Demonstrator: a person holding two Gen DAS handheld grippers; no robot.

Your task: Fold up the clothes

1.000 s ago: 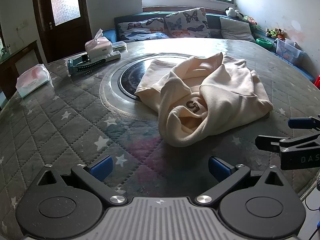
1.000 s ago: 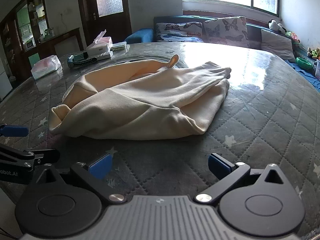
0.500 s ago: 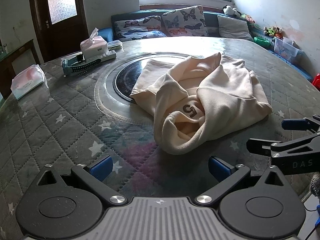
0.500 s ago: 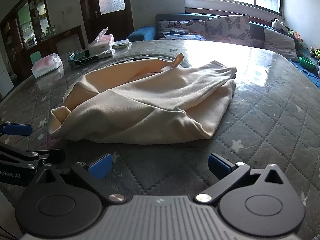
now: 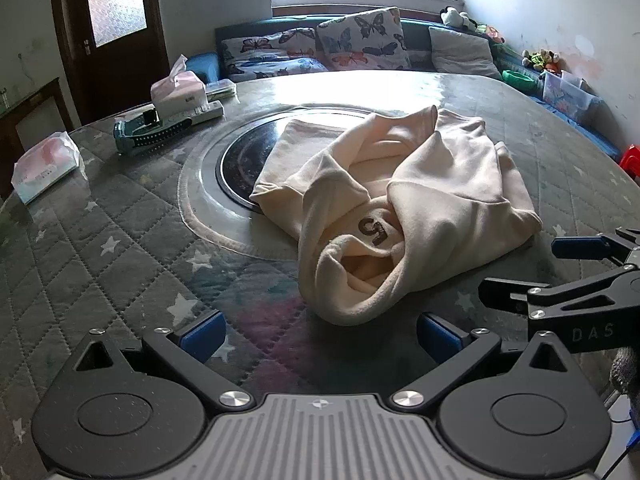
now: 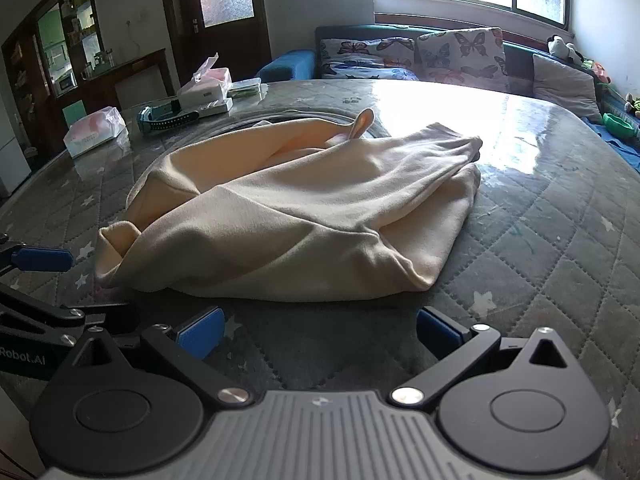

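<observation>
The cream hoodie [image 5: 400,208] lies crumpled on the tabletop [image 5: 120,248] just ahead of the left tool [image 5: 320,334] and right tool [image 6: 320,330]. Both tools are wide open, holding nothing. Tissue box [image 5: 178,90] and tissue pack [image 5: 44,166] sit far left-forward, well apart.

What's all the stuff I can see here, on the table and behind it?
Sweatshirt: one, cream, crumpled mid-table, dark "5" showing.
Table: one, grey star-quilted cover, dark round inset under the garment.
Tissue box: one, white-pink, far left.
Tissue pack: one, pink-white, left edge.
Teal tool: one, beside the tissue box.
Butterfly cushions: several, sofa behind.
Left gripper: one, black with blue pads, jaws open, empty.
Right gripper: one, same, jaws open, empty.
</observation>
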